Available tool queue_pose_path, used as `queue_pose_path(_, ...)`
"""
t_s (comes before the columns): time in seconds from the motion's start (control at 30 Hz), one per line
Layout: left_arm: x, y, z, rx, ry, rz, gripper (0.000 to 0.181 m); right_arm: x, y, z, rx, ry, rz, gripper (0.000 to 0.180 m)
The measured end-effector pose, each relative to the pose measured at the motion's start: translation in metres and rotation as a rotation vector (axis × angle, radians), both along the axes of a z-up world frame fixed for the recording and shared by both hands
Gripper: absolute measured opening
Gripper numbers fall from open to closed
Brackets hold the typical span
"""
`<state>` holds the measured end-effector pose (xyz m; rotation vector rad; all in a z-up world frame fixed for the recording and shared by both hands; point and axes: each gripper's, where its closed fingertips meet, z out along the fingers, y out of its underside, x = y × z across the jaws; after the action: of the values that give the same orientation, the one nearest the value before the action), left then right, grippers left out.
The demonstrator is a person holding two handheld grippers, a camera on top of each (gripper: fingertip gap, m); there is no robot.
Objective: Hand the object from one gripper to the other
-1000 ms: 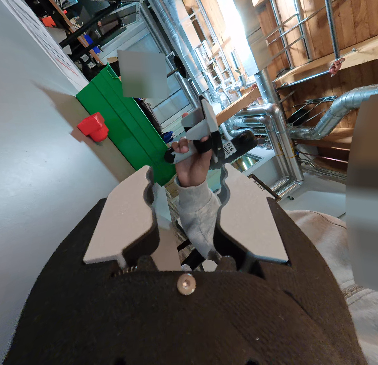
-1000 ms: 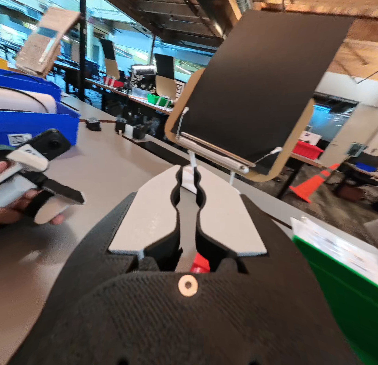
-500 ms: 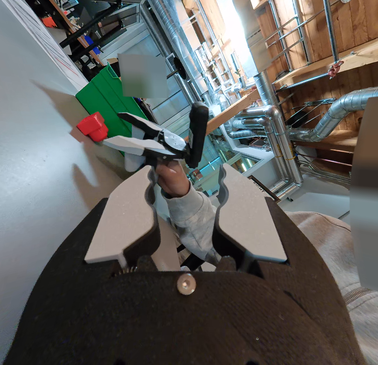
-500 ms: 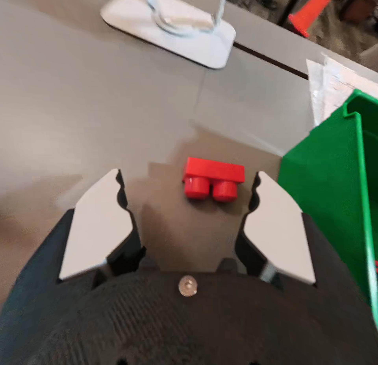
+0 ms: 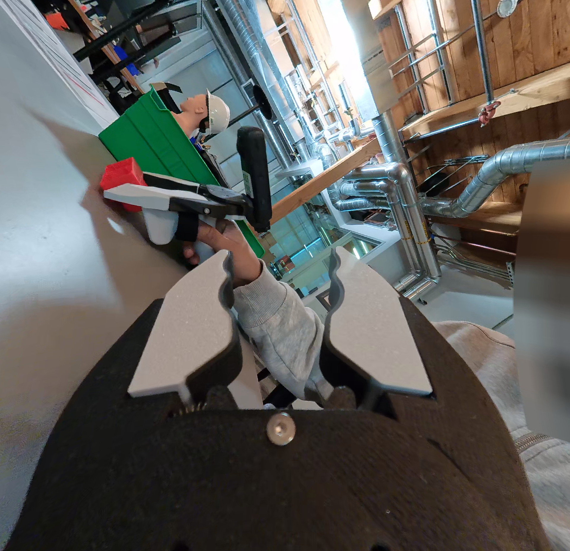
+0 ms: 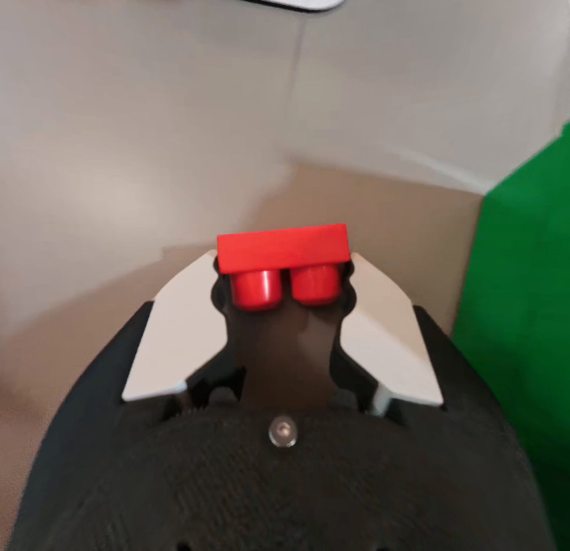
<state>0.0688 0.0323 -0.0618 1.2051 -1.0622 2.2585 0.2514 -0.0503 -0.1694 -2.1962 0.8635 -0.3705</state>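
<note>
The red block [image 6: 282, 249], a flat slab with two round studs pointing back toward the camera, lies on the pale table [image 6: 154, 119] just beside the green bin [image 6: 524, 274], and its two ends sit right at the tips of the right gripper [image 6: 282, 260]. That gripper's fingers [image 6: 185, 320] bracket the slab closely, narrowed to about the block's width; whether they already press on it cannot be told, since the view is blurred. The left wrist view shows the same meeting from the side: the right gripper [image 5: 123, 186] is laid low along the table with its tips at the red block [image 5: 121, 173], the hand [image 5: 228, 236] and grey sleeve [image 5: 277, 323] behind it. The left gripper [image 5: 279, 267] hangs well apart, tilted, its fingers spread wide and holding nothing. The step in hand looks like the first pickup, before any handover. To do it well, the close should land squarely on the slab's short ends, not on the round studs, which would likely let it roll or pivot. Keeping the tips level with the table should stop the block from tipping, and a straight lift should clear the bin wall. Leaving part of the block free of the fingers would give the left gripper something to take.
</note>
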Motion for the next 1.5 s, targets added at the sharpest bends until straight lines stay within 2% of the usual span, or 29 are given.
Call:
queue_pose_path(0.07,0.000,0.002,0.001,-0.003,-0.003,0.005,0.059,-0.013,0.016,0.013,0.074,-0.036,0.111,0.075)
queue_pose_path(0.2,0.000,0.006,0.002,0.006,-0.013,0.023,0.059,-0.056,0.046,0.056,0.245,-0.150,0.378,0.075)
queue_pose_path(0.3,0.001,0.010,0.000,0.007,0.002,0.033,0.060,-0.099,0.056,0.081,0.306,-0.315,0.602,0.075)
queue_pose_path(0.4,0.003,0.007,-0.006,0.063,0.027,0.046,0.072,-0.125,0.059,0.081,0.201,-0.496,0.715,0.075)
queue_pose_path(0.47,0.006,0.001,-0.015,0.165,0.042,0.078,0.087,-0.134,0.064,0.075,0.098,-0.605,0.743,0.075)
queue_pose_path(0.53,0.005,-0.008,-0.025,0.299,0.038,0.089,0.091,-0.145,0.071,0.070,0.024,-0.687,0.778,0.075)
queue_pose_path(0.6,0.004,-0.014,-0.028,0.386,0.019,0.095,0.087,-0.156,0.079,0.066,-0.015,-0.735,0.809,0.075)
queue_pose_path(0.73,0.003,-0.017,-0.034,0.468,0.008,0.103,0.058,-0.176,0.088,0.063,-0.021,-0.771,0.857,0.075)
queue_pose_path(0.8,0.000,-0.016,-0.033,0.468,0.001,0.081,0.035,-0.178,0.090,0.064,-0.016,-0.780,0.859,0.075)
queue_pose_path(0.9,0.002,-0.009,-0.031,0.439,0.007,0.103,0.035,-0.173,0.091,0.067,0.020,-0.794,0.827,0.079)
queue_pose_path(0.97,0.004,-0.001,-0.025,0.361,0.013,0.122,0.035,-0.168,0.090,0.069,0.050,-0.766,0.800,0.091)
queue_pose_path(1.1,0.005,0.019,-0.007,0.159,-0.005,0.179,0.034,-0.162,0.088,0.077,0.164,-0.660,0.754,0.097)
queue_pose_path(1.27,0.003,0.047,0.017,-0.043,-0.088,0.295,0.034,-0.159,0.090,0.098,0.450,-0.394,0.607,0.100)
queue_pose_path(1.4,-0.001,0.055,0.026,-0.137,-0.141,0.358,0.034,-0.184,0.096,0.117,0.734,-0.193,0.558,0.081)
queue_pose_path(1.5,-0.004,0.047,0.030,-0.144,-0.172,0.349,0.034,-0.202,0.104,0.114,0.814,-0.038,0.538,0.071)
